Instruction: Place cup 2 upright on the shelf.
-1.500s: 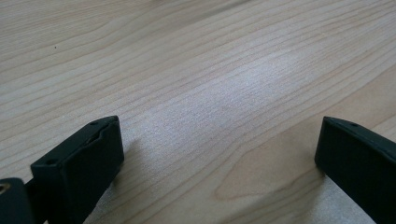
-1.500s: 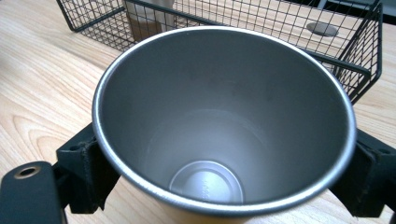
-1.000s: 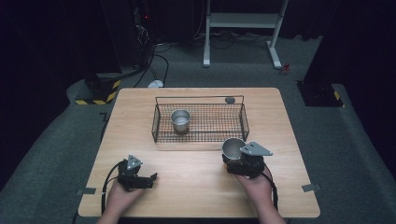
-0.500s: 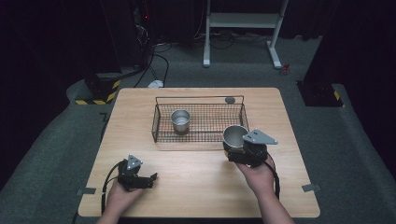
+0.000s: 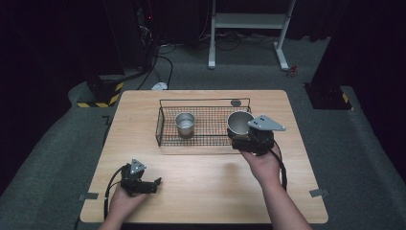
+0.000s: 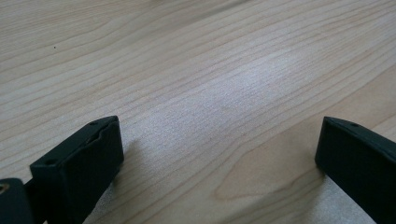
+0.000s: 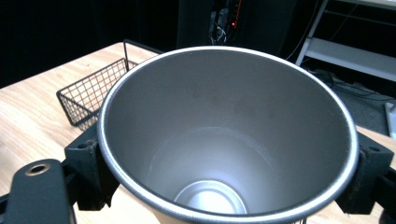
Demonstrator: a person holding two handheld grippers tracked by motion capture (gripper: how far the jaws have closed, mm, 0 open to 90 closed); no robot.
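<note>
Left gripper (image 5: 154, 183) is parked low on the wooden table (image 5: 201, 191), jaws spread wide with nothing but bare wood between them. Ahead of it and off to the right sits the wire basket (image 5: 165, 127) with one steel cup (image 5: 185, 123) standing upright inside. Further right, the right gripper (image 5: 238, 139) has its jaws clamped on either side of a second steel cup (image 7: 224, 140), held upright over the basket's right end.

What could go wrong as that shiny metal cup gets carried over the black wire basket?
The right hand-held gripper clamps the round silver metal cup from outside, so it might slip on the smooth wall. Above the black wire basket's right end, it could catch the rim. It could also knock the second silver metal cup standing inside.
</note>
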